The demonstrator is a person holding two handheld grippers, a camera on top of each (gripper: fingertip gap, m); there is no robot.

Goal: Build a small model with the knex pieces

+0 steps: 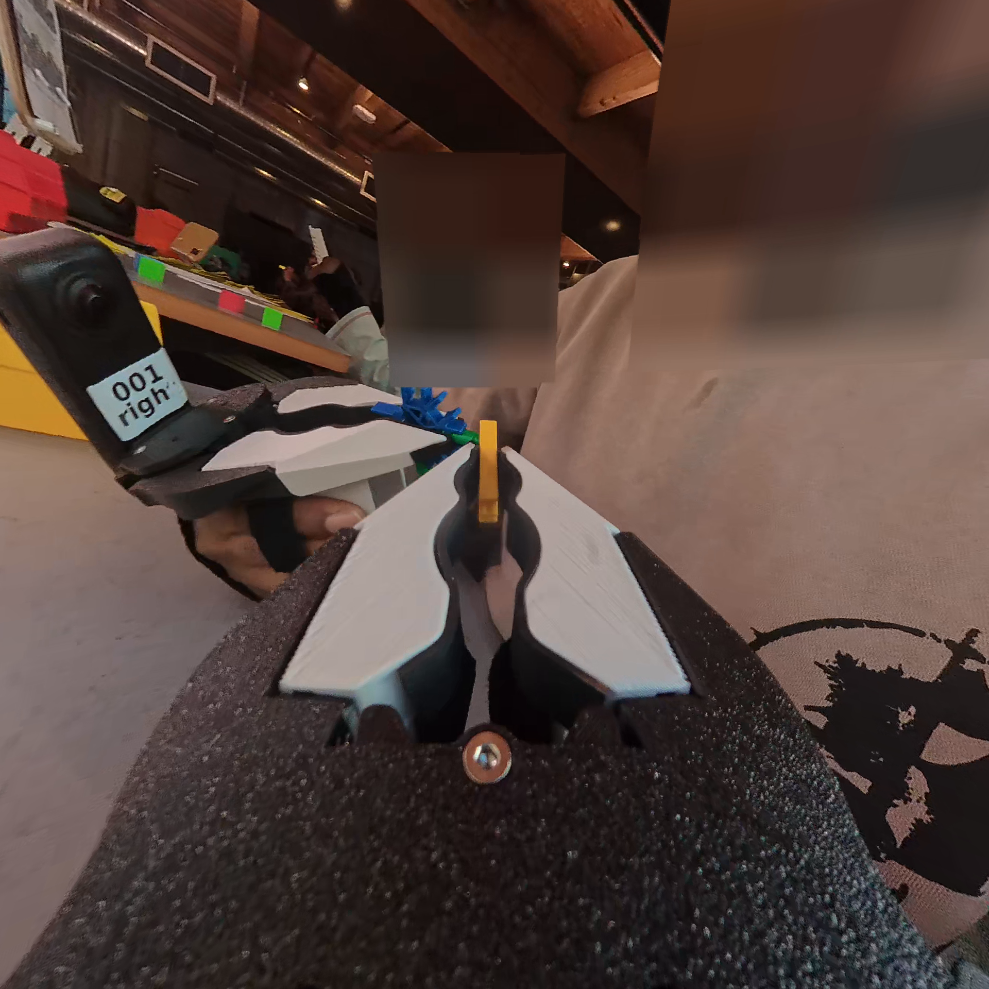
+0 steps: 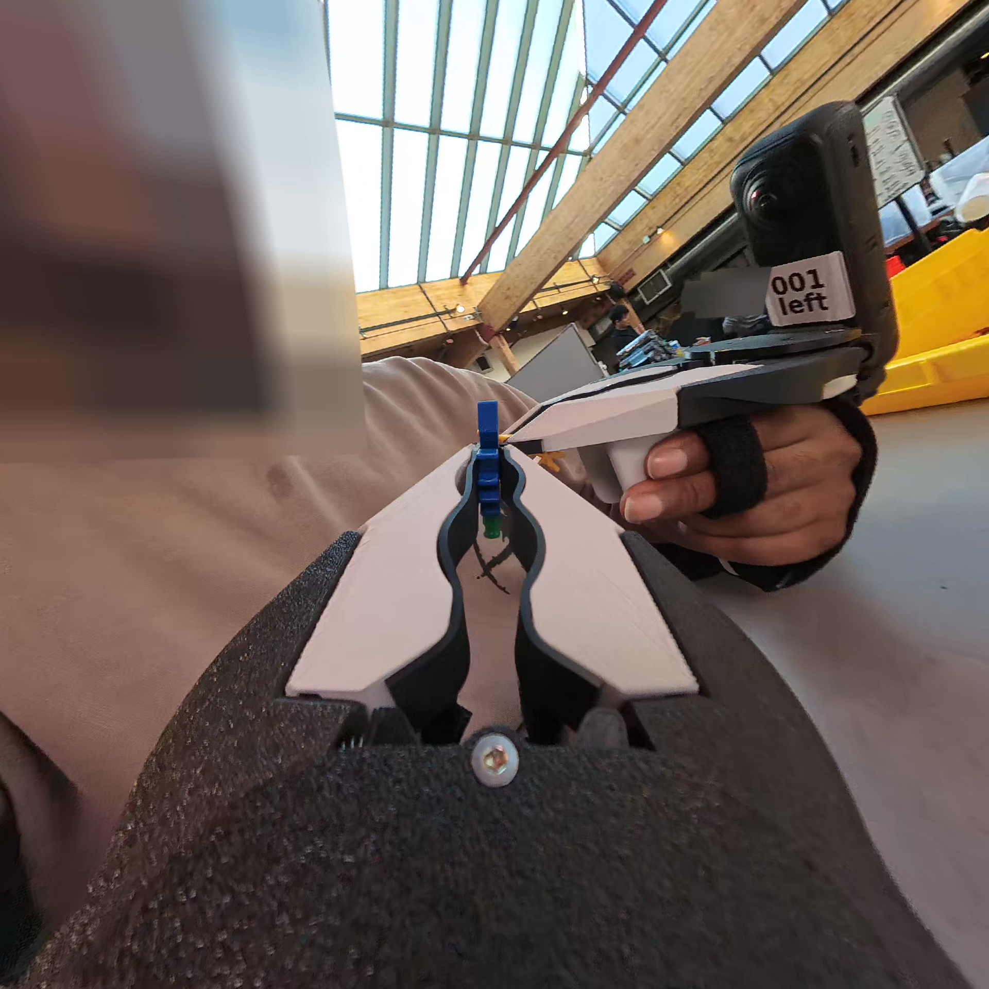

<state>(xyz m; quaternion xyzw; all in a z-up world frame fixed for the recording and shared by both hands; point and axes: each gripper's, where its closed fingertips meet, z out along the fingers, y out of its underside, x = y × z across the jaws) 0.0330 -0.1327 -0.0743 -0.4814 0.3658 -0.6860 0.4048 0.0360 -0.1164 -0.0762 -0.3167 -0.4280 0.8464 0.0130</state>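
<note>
Overhead, skylights [image 2: 455, 134] and timber beams [image 2: 642, 160] span above a grey table [image 2: 883, 615].

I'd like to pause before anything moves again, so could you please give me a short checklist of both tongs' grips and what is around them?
1. Left tongs shut on the yellow piece: ok.
2. Right tongs shut on the blue piece: ok.
3. Green part below the blue piece, joined to it: cannot tell.
4. Yellow and blue pieces touching: cannot tell; the tips are very close.
5. Room around the tips: not ok, the person's beige shirt is right behind them.
6. Hand on the left tongs' handle: ok.
</note>
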